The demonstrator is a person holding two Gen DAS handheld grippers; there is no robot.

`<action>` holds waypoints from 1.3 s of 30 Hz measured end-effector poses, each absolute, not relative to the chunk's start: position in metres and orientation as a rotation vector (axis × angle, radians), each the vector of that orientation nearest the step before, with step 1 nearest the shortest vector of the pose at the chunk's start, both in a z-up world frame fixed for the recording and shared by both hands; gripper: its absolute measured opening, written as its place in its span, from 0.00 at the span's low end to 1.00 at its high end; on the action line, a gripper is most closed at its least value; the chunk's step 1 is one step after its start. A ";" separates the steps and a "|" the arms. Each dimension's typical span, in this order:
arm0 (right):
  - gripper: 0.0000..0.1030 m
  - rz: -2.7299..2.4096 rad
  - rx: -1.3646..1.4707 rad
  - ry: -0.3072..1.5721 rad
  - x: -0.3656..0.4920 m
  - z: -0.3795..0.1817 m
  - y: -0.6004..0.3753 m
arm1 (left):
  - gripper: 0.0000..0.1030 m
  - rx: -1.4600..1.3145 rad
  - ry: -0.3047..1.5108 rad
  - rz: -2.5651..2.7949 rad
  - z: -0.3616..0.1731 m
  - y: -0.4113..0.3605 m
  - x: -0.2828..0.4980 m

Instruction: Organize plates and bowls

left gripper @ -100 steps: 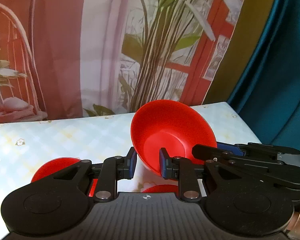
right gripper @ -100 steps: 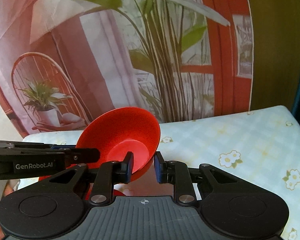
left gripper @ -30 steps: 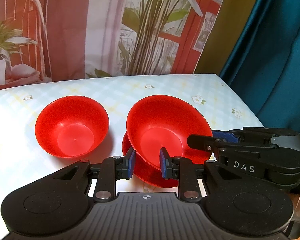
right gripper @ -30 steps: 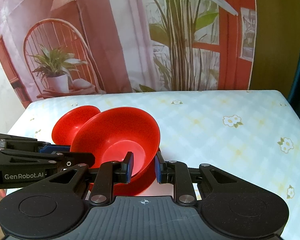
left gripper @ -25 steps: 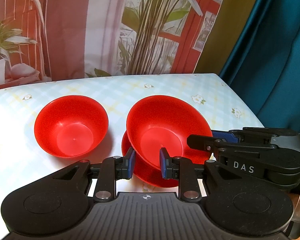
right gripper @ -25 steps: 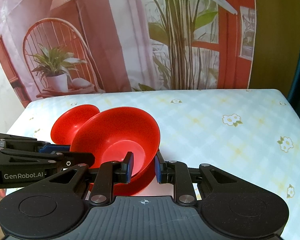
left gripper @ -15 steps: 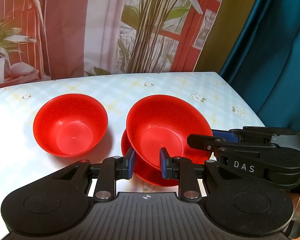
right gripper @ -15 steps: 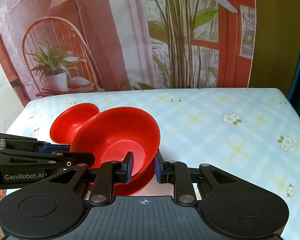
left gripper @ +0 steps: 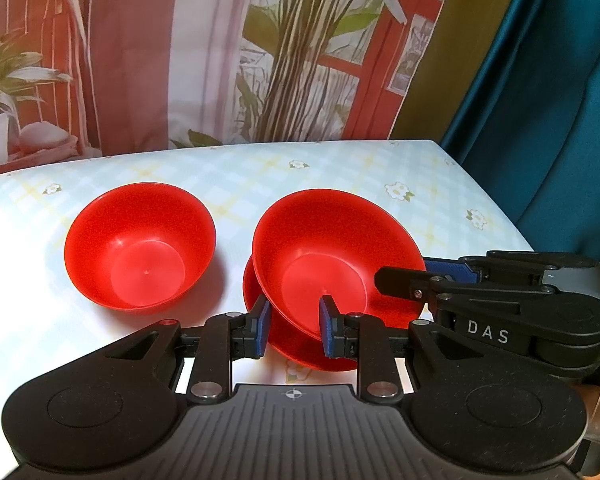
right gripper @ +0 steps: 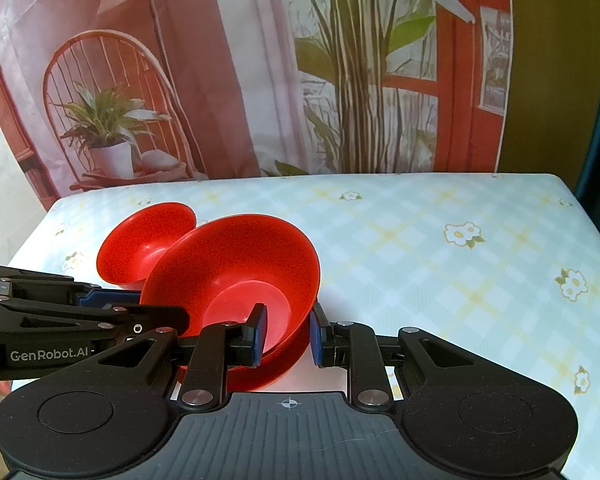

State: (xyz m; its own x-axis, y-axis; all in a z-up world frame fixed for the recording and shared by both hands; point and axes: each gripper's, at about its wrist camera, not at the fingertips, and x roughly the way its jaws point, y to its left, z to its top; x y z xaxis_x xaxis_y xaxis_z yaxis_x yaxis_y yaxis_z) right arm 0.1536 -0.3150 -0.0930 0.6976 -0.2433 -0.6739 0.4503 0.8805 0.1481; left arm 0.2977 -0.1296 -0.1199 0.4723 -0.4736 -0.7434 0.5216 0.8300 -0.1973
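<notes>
Printed backdrop (right gripper: 260, 80); teal curtain (left gripper: 540, 120); floral tablecloth (right gripper: 440, 248)

Left gripper (left gripper: 292, 328): black plastic linkage arms, 2 blue pads, silver rivets at the pivots.
Left gripper base: ribbed grey plate, white crosshair mark, 2 round black discs.
Right gripper (right gripper: 286, 334): same black arms, blue pads, silver rivets.
Markings: white "DAS" on the right gripper's side; white "GenRobot.AI" on the left gripper's side.

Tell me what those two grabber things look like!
Both are black. The left gripper and right gripper each have blue pads on their fingers, silver rivets and a ribbed grey base. One says "GenRobot.AI", the other "DAS", in white.
</notes>
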 end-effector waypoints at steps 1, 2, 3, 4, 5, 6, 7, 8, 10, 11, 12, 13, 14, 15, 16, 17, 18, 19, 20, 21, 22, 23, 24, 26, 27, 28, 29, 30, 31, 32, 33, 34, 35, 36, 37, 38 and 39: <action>0.21 -0.394 0.316 0.701 0.154 -0.094 -0.315 | 0.25 0.057 0.892 -0.608 -0.120 -0.129 0.298; 0.21 -0.393 0.316 0.703 0.153 -0.094 -0.315 | 0.25 0.054 0.896 -0.608 -0.120 -0.129 0.298; 0.21 -0.392 0.315 0.705 0.153 -0.094 -0.315 | 0.25 0.054 0.899 -0.608 -0.121 -0.129 0.297; 0.21 -0.391 0.314 0.707 0.154 -0.094 -0.315 | 0.25 0.056 0.900 -0.607 -0.121 -0.130 0.297; 0.21 -0.391 0.312 0.708 0.154 -0.093 -0.314 | 0.25 0.059 0.900 -0.607 -0.121 -0.130 0.297; 0.21 -0.391 0.310 0.709 0.154 -0.094 -0.314 | 0.25 0.063 0.899 -0.608 -0.121 -0.130 0.296; 0.21 -0.391 0.310 0.710 0.154 -0.093 -0.314 | 0.25 0.064 0.900 -0.607 -0.122 -0.130 0.296; 0.21 -0.392 0.310 0.711 0.154 -0.093 -0.314 | 0.25 0.065 0.901 -0.605 -0.122 -0.130 0.296; 0.21 -0.393 0.309 0.714 0.154 -0.094 -0.314 | 0.26 0.069 0.902 -0.601 -0.123 -0.130 0.296; 0.21 -0.394 0.309 0.717 0.154 -0.094 -0.314 | 0.26 0.071 0.901 -0.597 -0.123 -0.130 0.295; 0.21 -0.395 0.309 0.719 0.154 -0.094 -0.314 | 0.26 0.075 0.899 -0.593 -0.123 -0.130 0.295; 0.21 -0.396 0.308 0.720 0.154 -0.095 -0.314 | 0.26 0.077 0.899 -0.588 -0.123 -0.131 0.296; 0.22 -0.397 0.308 0.721 0.154 -0.095 -0.314 | 0.26 0.077 0.897 -0.585 -0.123 -0.130 0.296; 0.22 -0.398 0.308 0.722 0.154 -0.096 -0.315 | 0.26 0.077 0.897 -0.581 -0.123 -0.129 0.296; 0.22 -0.400 0.307 0.722 0.153 -0.096 -0.315 | 0.26 0.077 0.898 -0.575 -0.124 -0.129 0.296; 0.22 -0.400 0.306 0.723 0.153 -0.096 -0.315 | 0.27 0.077 0.898 -0.570 -0.124 -0.128 0.296; 0.22 -0.402 0.306 0.724 0.152 -0.096 -0.315 | 0.27 0.076 0.896 -0.566 -0.124 -0.127 0.296; 0.22 -0.404 0.306 0.724 0.152 -0.097 -0.315 | 0.27 0.075 0.895 -0.564 -0.123 -0.127 0.296; 0.22 -0.405 0.306 0.724 0.151 -0.097 -0.315 | 0.28 0.075 0.893 -0.563 -0.123 -0.126 0.296; 0.22 -0.408 0.306 0.723 0.150 -0.096 -0.316 | 0.29 0.075 0.891 -0.560 -0.122 -0.126 0.296; 0.22 -0.410 0.306 0.722 0.150 -0.096 -0.316 | 0.29 0.074 0.888 -0.558 -0.122 -0.126 0.296; 0.22 -0.411 0.305 0.721 0.150 -0.096 -0.316 | 0.30 0.073 0.884 -0.556 -0.121 -0.125 0.296; 0.22 -0.412 0.304 0.720 0.150 -0.095 -0.316 | 0.30 0.072 0.881 -0.553 -0.120 -0.124 0.295; 0.22 -0.413 0.301 0.716 0.150 -0.094 -0.316 | 0.30 0.066 0.875 -0.548 -0.118 -0.122 0.295; 0.22 -0.413 0.300 0.714 0.150 -0.093 -0.316 | 0.30 0.063 0.873 -0.546 -0.117 -0.121 0.295; 0.22 -0.412 0.299 0.712 0.150 -0.092 -0.316 | 0.30 0.061 0.870 -0.545 -0.116 -0.120 0.295; 0.22 -0.411 0.298 0.710 0.150 -0.091 -0.316 | 0.30 0.059 0.866 -0.544 -0.114 -0.119 0.296; 0.22 -0.410 0.297 0.708 0.150 -0.090 -0.315 | 0.30 0.057 0.862 -0.544 -0.113 -0.117 0.296; 0.22 -0.409 0.295 0.706 0.151 -0.089 -0.315 | 0.30 0.056 0.858 -0.543 -0.111 -0.116 0.297; 0.22 -0.408 0.293 0.705 0.152 -0.088 -0.314 | 0.30 0.054 0.854 -0.542 -0.109 -0.114 0.298; 0.22 -0.405 0.292 0.705 0.153 -0.087 -0.314 | 0.30 0.052 0.849 -0.541 -0.107 -0.112 0.298; 0.22 -0.403 0.289 0.704 0.153 -0.085 -0.314 | 0.30 0.050 0.844 -0.539 -0.105 -0.110 0.299; 0.22 -0.401 0.286 0.702 0.154 -0.084 -0.313 | 0.30 0.048 0.840 -0.538 -0.102 -0.109 0.300; 0.22 -0.399 0.285 0.701 0.155 -0.083 -0.313 | 0.30 0.045 0.833 -0.536 -0.100 -0.106 0.301; 0.22 -0.398 0.283 0.699 0.156 -0.082 -0.313 | 0.30 0.043 0.828 -0.532 -0.097 -0.104 0.301; 0.22 -0.397 0.282 0.697 0.158 -0.080 -0.313 | 0.30 0.042 0.824 -0.530 -0.095 -0.102 0.302; 0.23 -0.395 0.280 0.695 0.159 -0.079 -0.313 | 0.30 0.041 0.819 -0.527 -0.093 -0.100 0.303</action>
State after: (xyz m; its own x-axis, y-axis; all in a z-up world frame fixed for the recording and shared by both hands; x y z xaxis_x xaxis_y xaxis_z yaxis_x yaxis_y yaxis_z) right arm 0.1589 -0.3126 -0.0792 0.6989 -0.2579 -0.6671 0.4414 0.8894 0.1186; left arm 0.3030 -0.0995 -0.0935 0.5622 -0.4317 -0.7054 0.4627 0.8712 -0.1644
